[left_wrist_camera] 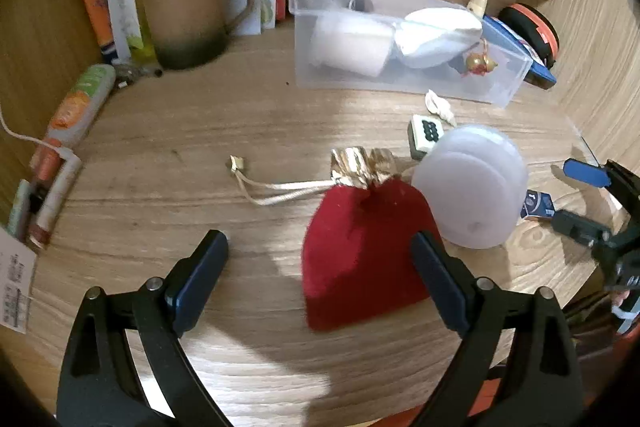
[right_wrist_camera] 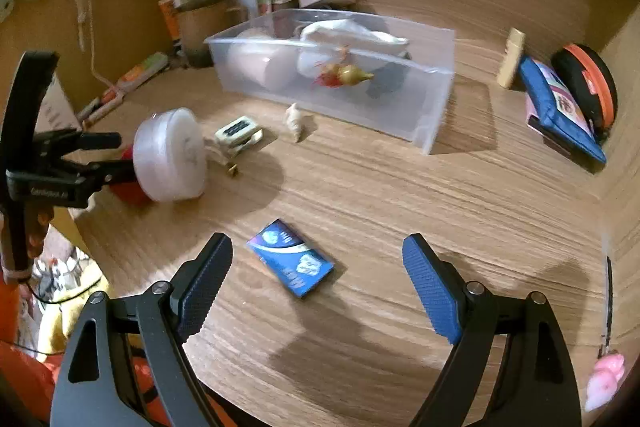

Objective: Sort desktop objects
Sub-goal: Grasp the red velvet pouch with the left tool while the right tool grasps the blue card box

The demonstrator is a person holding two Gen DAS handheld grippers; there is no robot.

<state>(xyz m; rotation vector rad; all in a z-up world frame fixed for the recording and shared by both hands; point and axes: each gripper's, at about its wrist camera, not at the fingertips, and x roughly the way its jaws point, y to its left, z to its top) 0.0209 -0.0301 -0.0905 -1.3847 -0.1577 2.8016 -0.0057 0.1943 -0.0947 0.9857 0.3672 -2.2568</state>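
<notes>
Both grippers sat wide open, nothing held. Left gripper (left_wrist_camera: 320, 247) hung over the wooden desk (left_wrist_camera: 160, 155), jaws well apart, with the red velvet pouch (left_wrist_camera: 360, 251) lying flat between them; its right finger overlapped the pouch's right edge in the left wrist view, contact unclear. Pouch's gold top (left_wrist_camera: 360, 167) pointed away from the camera, and its cream drawstring (left_wrist_camera: 280, 193) trailed left across the desk.

Just right of the pouch: a round white plastic container (left_wrist_camera: 470, 187) tipped on its side. Behind that, a small tile with dark marks (left_wrist_camera: 425, 135) and a small shell (left_wrist_camera: 438, 105).

Right gripper (right_wrist_camera: 318, 253) had its blue pads spread, empty. Blue card box (right_wrist_camera: 290, 257) lay flat on the desk between the fingers, closer to the left one, untouched.

Clear plastic bin (right_wrist_camera: 436, 99) stood further back, near the middle of the desk. Inside: white items, hard to identify, plus a gold and red trinket (right_wrist_camera: 344, 73) seen through the wall.

Left rear corner: brown mug (left_wrist_camera: 188, 15), papers and tubes. Right rear: blue pouch (right_wrist_camera: 560, 111) leaning against a black and orange round case (right_wrist_camera: 588, 83).

Some motion blur in both views.
</notes>
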